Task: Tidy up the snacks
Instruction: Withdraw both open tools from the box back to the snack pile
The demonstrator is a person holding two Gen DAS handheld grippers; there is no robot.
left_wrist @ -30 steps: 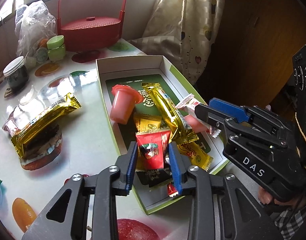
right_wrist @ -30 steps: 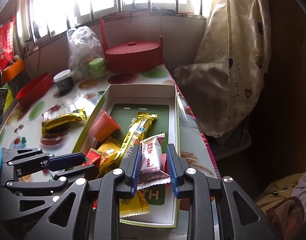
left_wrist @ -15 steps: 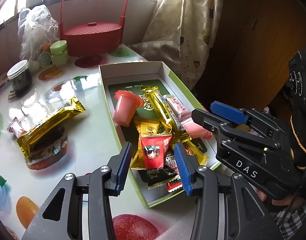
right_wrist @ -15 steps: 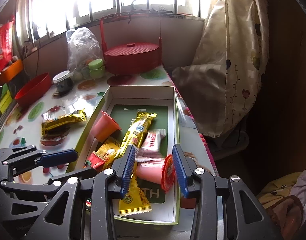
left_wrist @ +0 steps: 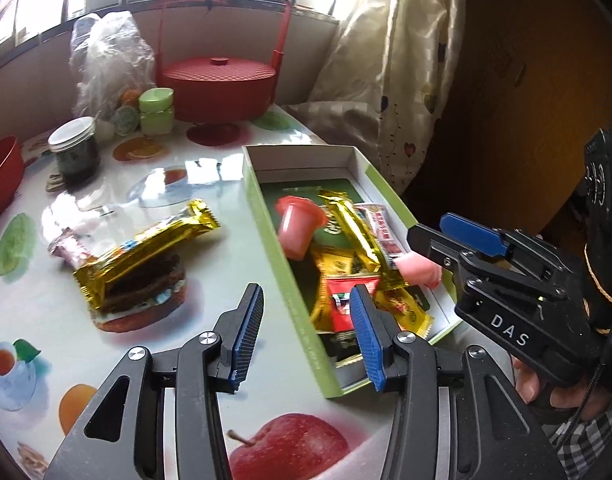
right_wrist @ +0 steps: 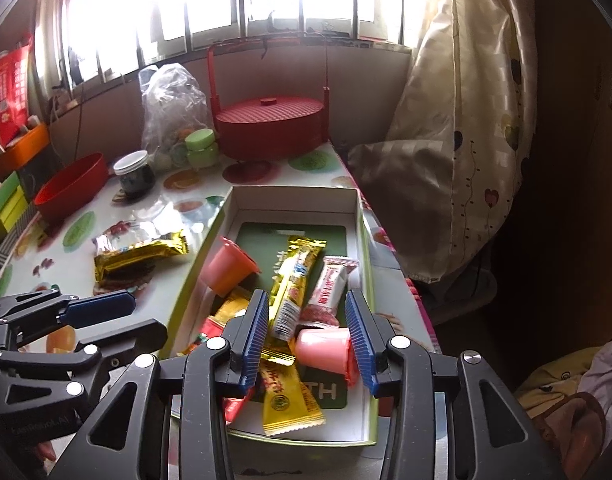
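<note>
Both grippers parted, holding nothing. Left gripper (left_wrist: 306,334) sits over the near left wall of the green-edged box (left_wrist: 302,320), jaws straddling it. Right gripper (right_wrist: 307,338) hangs above a pink jelly cup (right_wrist: 323,348) lying sideways in the box among gold sachets. One gold bar (left_wrist: 146,246) lies out on the table (left_wrist: 234,248), left of the box.

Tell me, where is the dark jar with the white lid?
The jar stands at the table's far left in both views, between the red bowl and the green pots, outside the box.
</note>
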